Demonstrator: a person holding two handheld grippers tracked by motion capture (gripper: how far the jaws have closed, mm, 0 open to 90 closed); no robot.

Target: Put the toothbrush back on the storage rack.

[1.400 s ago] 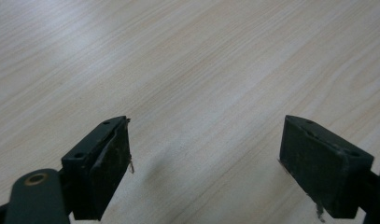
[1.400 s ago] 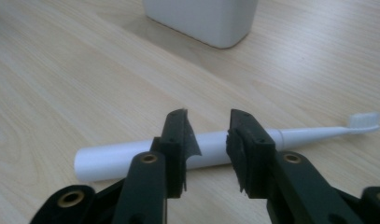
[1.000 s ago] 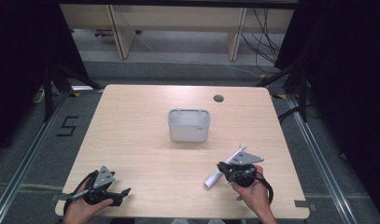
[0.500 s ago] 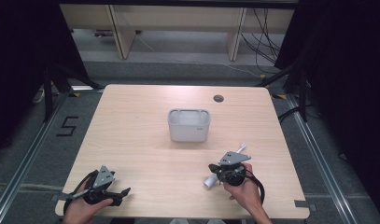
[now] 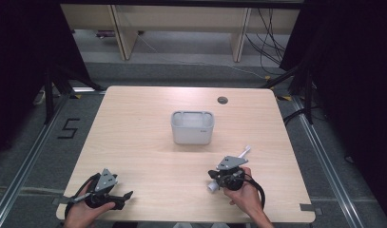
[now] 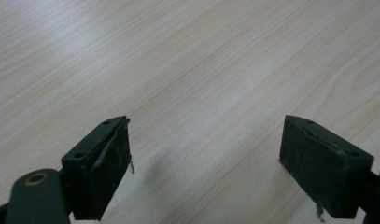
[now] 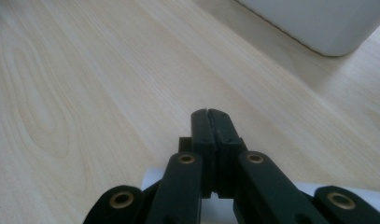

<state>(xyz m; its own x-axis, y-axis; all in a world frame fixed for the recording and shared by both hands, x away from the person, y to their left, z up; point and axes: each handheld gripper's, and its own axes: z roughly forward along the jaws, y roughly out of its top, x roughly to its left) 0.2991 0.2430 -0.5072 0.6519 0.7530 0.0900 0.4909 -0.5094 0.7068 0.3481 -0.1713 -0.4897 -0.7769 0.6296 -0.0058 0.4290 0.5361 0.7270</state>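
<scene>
White tube [image 5: 229,167] near table [image 5: 134,142] front-right edge, long axis diagonal, toward bin [image 5: 192,127]. Right gripper [image 5: 217,176] jaws together above it, shifted left since earlier. Left gripper [image 6: 204,172] jaws apart.

The person's forearms run off the bottom edge of the high view, so little beyond the hands can be seen. A white tube [image 5: 213,185] lies mostly hidden under the right hand-held gripper [image 5: 218,176], with one end poking out at the left and a thin white tip [image 5: 245,152] beyond it; whether both belong to one piece cannot be told. In the right gripper view that white tube [image 7: 152,178] is cut off by the bottom edge and covered by the jaws. The white tub [image 7: 313,23] is cropped by the top edge there. The small dark round spot [image 5: 222,100] on the desk [image 5: 134,142] is too small to identify.
</scene>
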